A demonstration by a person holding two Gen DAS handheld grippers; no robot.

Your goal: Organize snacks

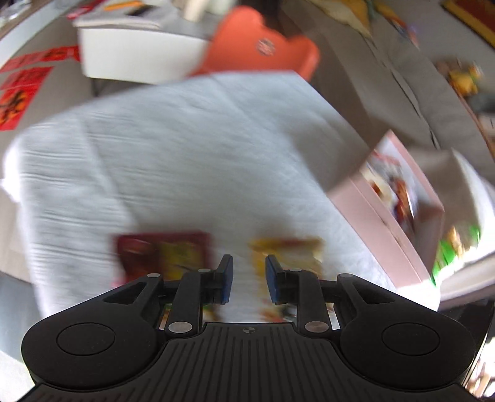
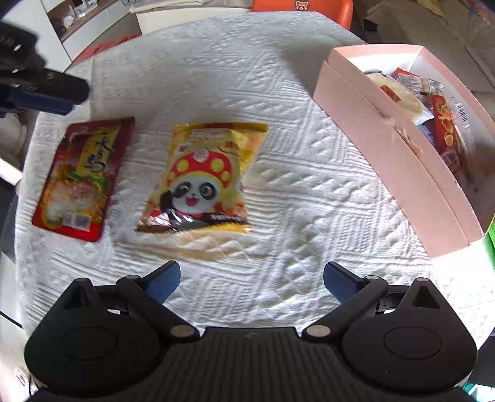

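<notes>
Yellow panda snack packet (image 2: 198,179) — flat, crinkled

Yellow panda-print snack packet (image 2: 199,179); red-and-yellow snack packet (image 2: 82,177); pale pink box (image 2: 386,160); white quilted, diamond-embossed bench cloth (image 2: 294,201); orange chair (image 2: 343,10)

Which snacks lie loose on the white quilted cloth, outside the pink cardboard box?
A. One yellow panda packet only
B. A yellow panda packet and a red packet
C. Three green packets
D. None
B: the yellow panda packet and the red packet lie side by side on the white quilted cloth, left of the pink cardboard box.
</notes>
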